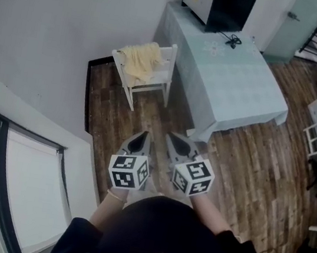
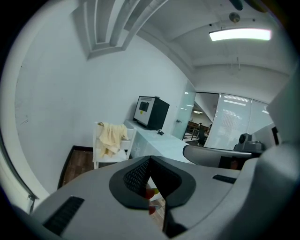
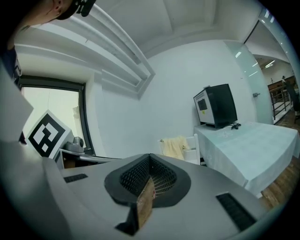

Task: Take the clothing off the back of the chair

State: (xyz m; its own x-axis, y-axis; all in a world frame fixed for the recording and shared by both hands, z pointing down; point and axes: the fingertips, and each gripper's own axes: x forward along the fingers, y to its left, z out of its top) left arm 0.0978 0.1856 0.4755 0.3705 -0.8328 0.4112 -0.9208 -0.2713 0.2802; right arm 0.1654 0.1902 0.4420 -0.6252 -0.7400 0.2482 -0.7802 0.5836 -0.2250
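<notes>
Not started: both tools shut and empty, well short of the chair

Nearest, the left tool [image 1: 140, 141] and right tool [image 1: 179, 145] sit side by side, jaws closed on nothing. Beyond them the white chair [image 1: 156, 84] stands just beside the bench [image 1: 236, 87]. The yellow clothing [image 1: 139, 59] is draped over the chair's back, so reaching, gripping and lifting all remain. How the clothing hangs behind that back is hidden.

White walls [image 1: 56, 17], wood-plank floor [image 1: 259, 168] — 1 cloth-covered table [image 1: 237, 82], dark-framed window [image 1: 0, 145] at left.

clothing [image 1: 139, 58]: pale yellow | chair [image 1: 161, 77]: white | tablecloth [image 1: 237, 82]: pale blue
</notes>
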